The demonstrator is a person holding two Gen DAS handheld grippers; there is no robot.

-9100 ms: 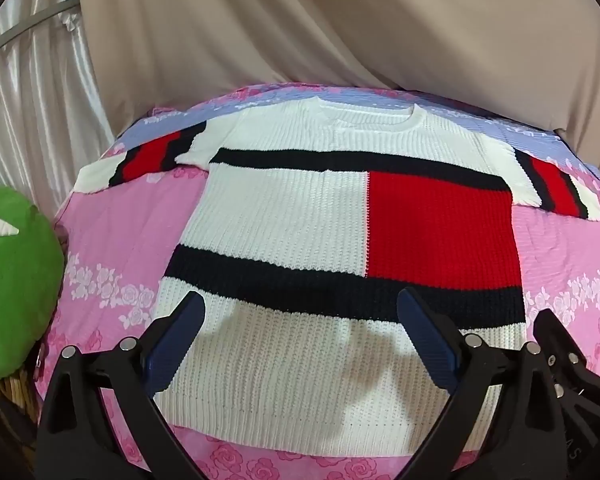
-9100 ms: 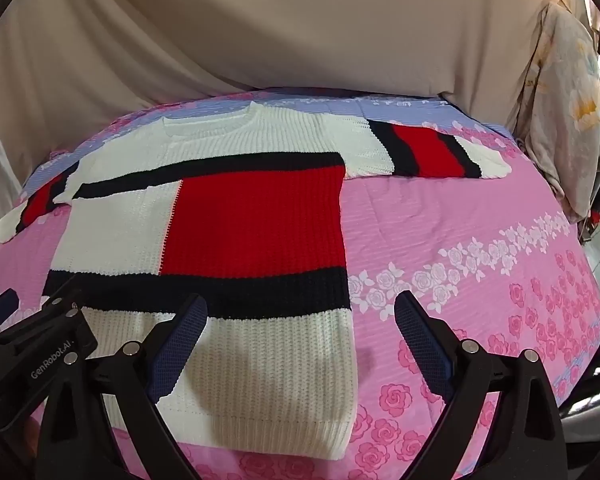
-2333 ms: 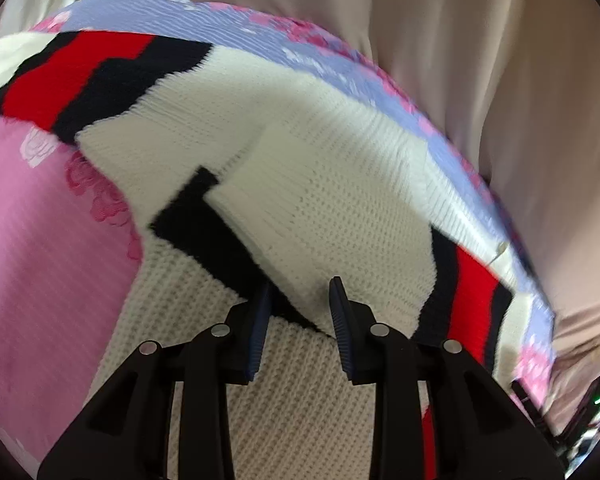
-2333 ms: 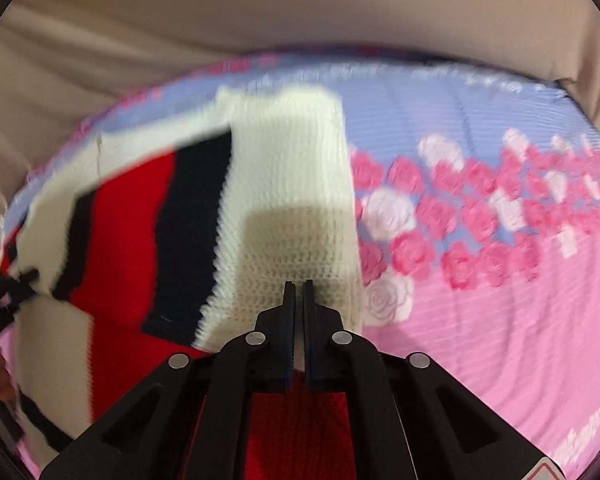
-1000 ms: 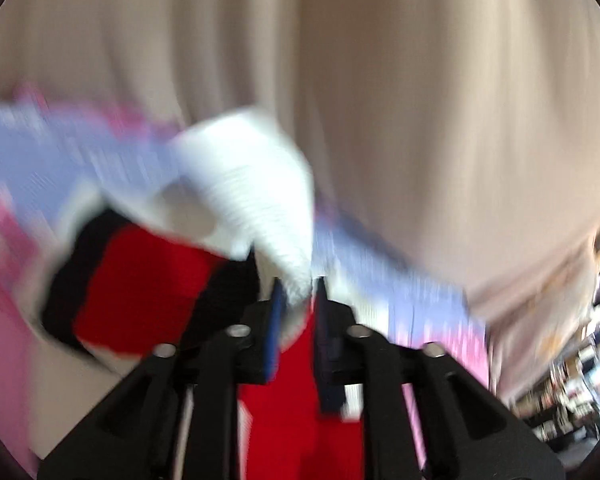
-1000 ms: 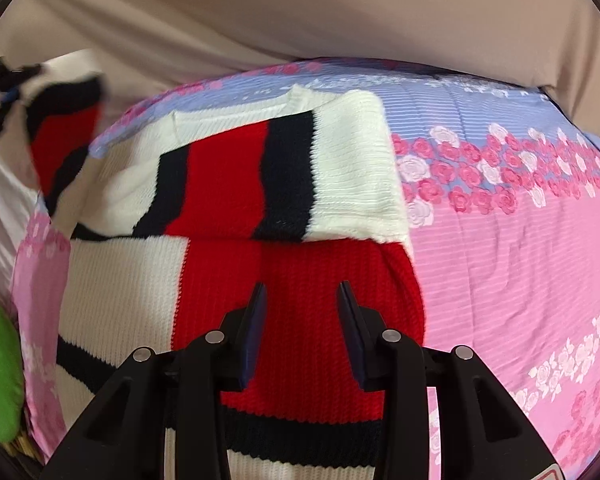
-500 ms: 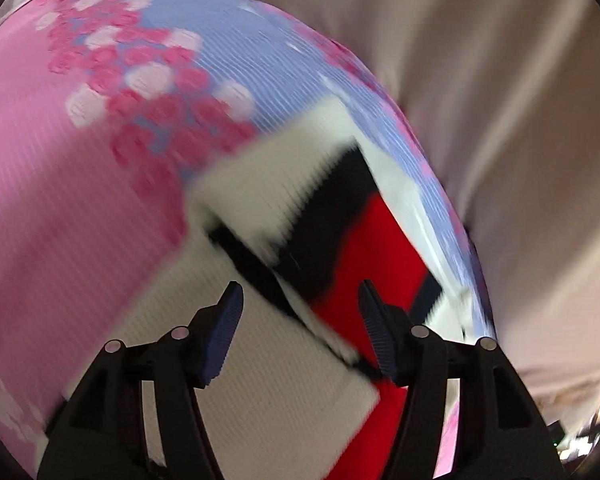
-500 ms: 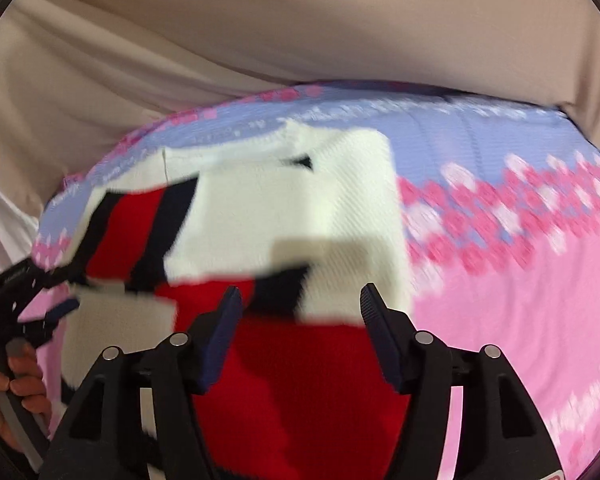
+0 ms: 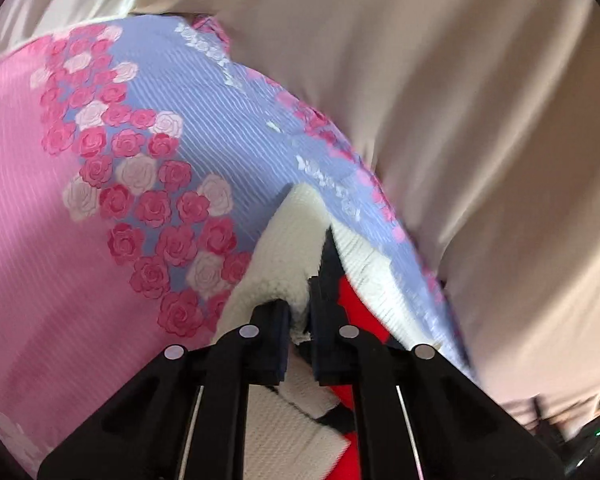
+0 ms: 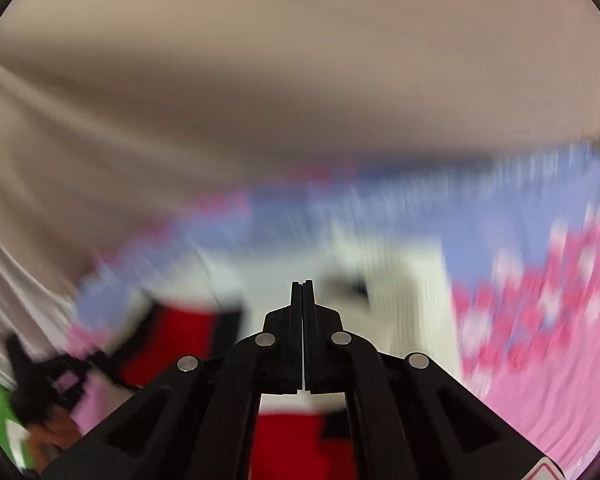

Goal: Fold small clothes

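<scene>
Jaws pinch the white sweater (image 9: 288, 256) edge; right view too blurred.

Home bedroom, rose-print bedsheet (image 9: 40, 208), beige draped curtain (image 9: 480, 120)

Left wrist view: even, soft light, fairly sharp on bedsheet (image 9: 148, 200); slight smear toward curtain (image 9: 480, 120). Right wrist view: heavy motion blur below curtain. Fisheye bending, dark vignette corners.
</scene>
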